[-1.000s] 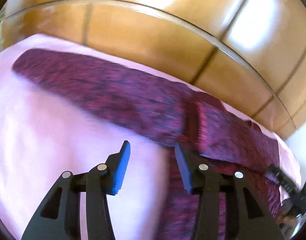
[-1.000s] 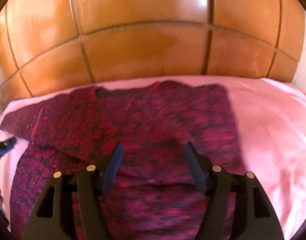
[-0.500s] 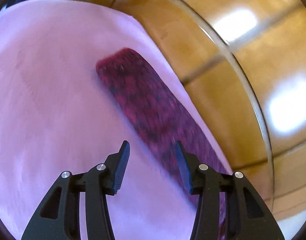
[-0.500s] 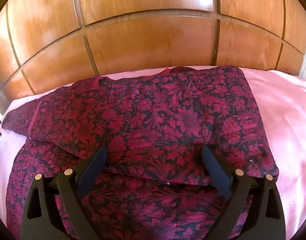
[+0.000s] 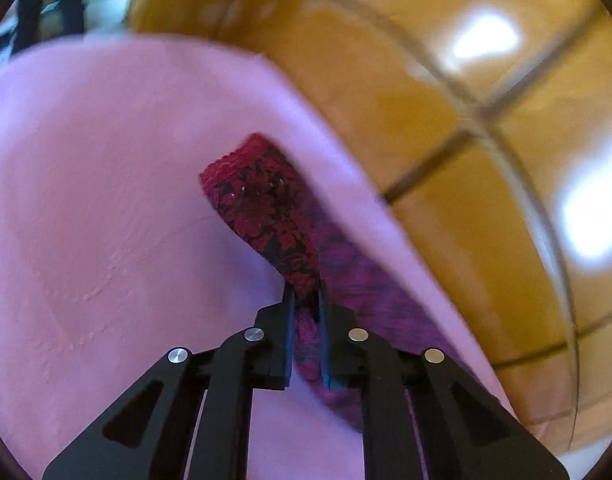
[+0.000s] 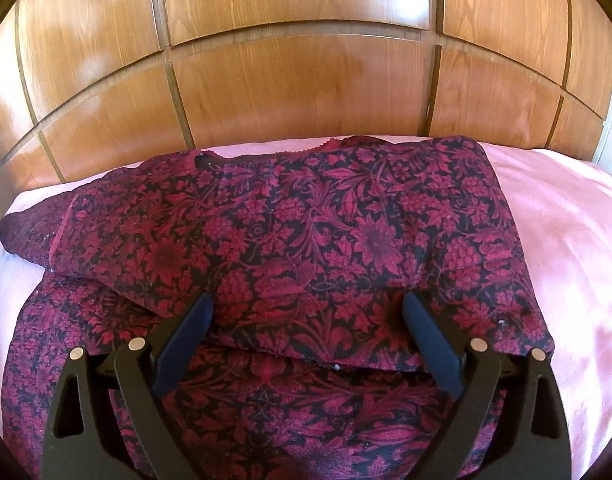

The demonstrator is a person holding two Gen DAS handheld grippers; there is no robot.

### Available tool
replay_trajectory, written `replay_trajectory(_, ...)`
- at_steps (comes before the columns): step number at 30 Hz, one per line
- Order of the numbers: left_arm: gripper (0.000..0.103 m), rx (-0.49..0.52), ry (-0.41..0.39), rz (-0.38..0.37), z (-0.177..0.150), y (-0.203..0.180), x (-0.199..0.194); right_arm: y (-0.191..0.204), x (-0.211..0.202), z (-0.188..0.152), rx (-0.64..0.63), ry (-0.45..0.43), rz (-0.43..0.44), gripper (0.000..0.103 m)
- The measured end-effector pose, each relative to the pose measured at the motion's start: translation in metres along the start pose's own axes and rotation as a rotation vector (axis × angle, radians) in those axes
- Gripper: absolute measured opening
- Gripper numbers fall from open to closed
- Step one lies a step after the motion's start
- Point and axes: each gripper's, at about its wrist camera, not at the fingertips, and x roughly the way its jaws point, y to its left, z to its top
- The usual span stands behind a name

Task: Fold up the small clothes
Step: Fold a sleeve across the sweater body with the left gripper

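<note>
A dark red floral top (image 6: 306,220) lies spread on the pink bedsheet (image 6: 566,240), its right side folded in over the body. Its left sleeve (image 6: 26,232) stretches out to the left. In the left wrist view my left gripper (image 5: 306,292) is shut on that sleeve (image 5: 262,204) a little behind the cuff, and the cuff end sticks up past the fingertips. My right gripper (image 6: 308,308) hovers wide open over the folded layer near the hem, its pads clear of the cloth.
A wooden panelled headboard (image 6: 298,80) runs close behind the top and shows in the left view too (image 5: 466,80). Pink sheet (image 5: 106,200) stretches left of the sleeve and right of the garment. Dark objects sit beyond the bed's far left corner (image 5: 46,8).
My left gripper swept left along the sleeve to near its cuff, rolled, and closed on it. The right gripper's jaws opened wider and it stayed over the fold.
</note>
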Motion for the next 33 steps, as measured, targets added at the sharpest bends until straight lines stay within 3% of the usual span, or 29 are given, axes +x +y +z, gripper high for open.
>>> replay_trajectory(4,0.008,0.179,-0.054,-0.143,-0.026,-0.06,-0.045,-0.001,0.0,0.0,-0.001,0.0,-0.002,0.095)
replay_trajectory(7,0.008,0.332,-0.061,-0.244,-0.068,-0.115,-0.071,0.0,0.001,0.0,-0.003,0.0,-0.004,0.095)
replay_trajectory(9,0.008,0.433,-0.034,-0.305,-0.105,-0.15,-0.08,0.0,0.001,0.0,-0.002,-0.001,-0.004,0.095)
replay_trajectory(13,0.01,0.618,0.051,-0.357,-0.181,-0.204,-0.078,-0.001,0.0,0.0,0.001,-0.001,0.004,0.095)
replay_trajectory(14,0.012,0.674,0.08,-0.348,-0.205,-0.216,-0.073,-0.001,0.0,0.0,0.002,-0.001,0.005,0.095)
replay_trajectory(16,0.026,0.755,0.16,-0.347,-0.237,-0.231,-0.06,-0.003,0.0,0.001,0.006,-0.003,0.009,0.095)
replay_trajectory(19,0.041,0.763,0.219,-0.325,-0.263,-0.227,-0.055,-0.006,-0.001,0.002,0.014,-0.005,0.018,0.095)
replay_trajectory(22,0.045,0.72,0.207,-0.337,-0.264,-0.207,-0.068,-0.008,-0.003,0.003,0.019,-0.005,0.028,0.095)
replay_trajectory(23,0.045,0.708,0.194,-0.332,-0.261,-0.208,-0.066,-0.009,-0.004,0.004,0.022,-0.004,0.035,0.092)
replay_trajectory(25,0.05,0.689,0.16,-0.327,-0.253,-0.192,-0.074,-0.012,-0.014,0.009,0.035,-0.015,0.025,0.072)
replay_trajectory(26,0.052,0.679,0.125,-0.306,-0.248,-0.182,-0.08,-0.013,-0.023,0.013,0.051,-0.031,0.047,0.061)
replay_trajectory(29,0.053,0.638,0.075,-0.246,-0.236,-0.149,-0.092,-0.008,-0.04,0.026,0.124,-0.049,0.187,0.06)
replay_trajectory(33,0.053,0.563,0.064,-0.118,-0.224,-0.12,-0.079,0.039,-0.025,0.042,0.116,0.009,0.311,0.056)
